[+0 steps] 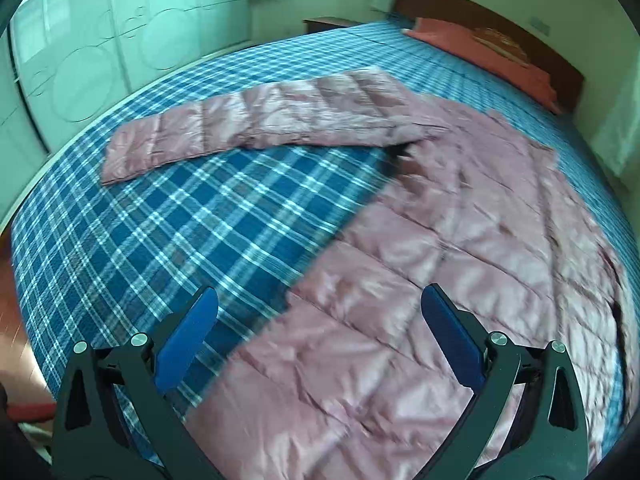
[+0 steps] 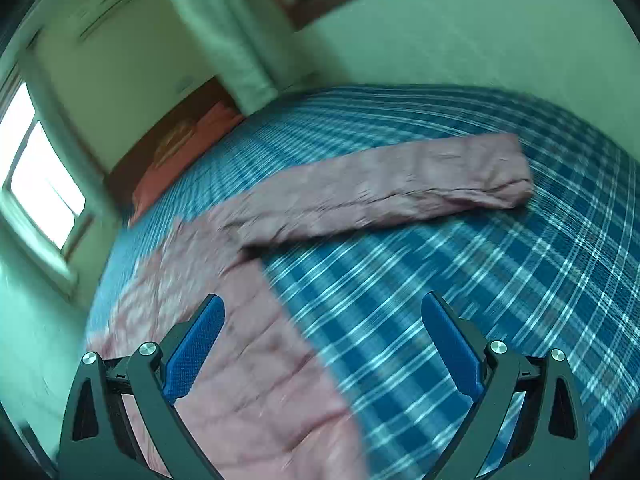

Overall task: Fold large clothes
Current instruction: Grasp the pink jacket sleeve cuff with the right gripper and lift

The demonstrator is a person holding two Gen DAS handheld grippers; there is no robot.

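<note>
A large pink quilted jacket [image 1: 440, 248] lies spread flat on a bed with a blue plaid sheet [image 1: 168, 216]. In the left wrist view one sleeve [image 1: 256, 124] stretches out to the left. My left gripper [image 1: 320, 300] is open and empty, above the jacket's lower left edge. In the right wrist view the jacket body [image 2: 256, 360] is at lower left and its other sleeve [image 2: 392, 184] reaches to the right. My right gripper [image 2: 324, 312] is open and empty, above the jacket's side edge. This view is motion-blurred.
An orange-red pillow [image 1: 492, 52] lies against the wooden headboard [image 1: 472, 16] at the far end of the bed. White wardrobe doors [image 1: 100, 60] stand past the bed's left side. A window [image 2: 36, 176] is in the wall at left in the right wrist view.
</note>
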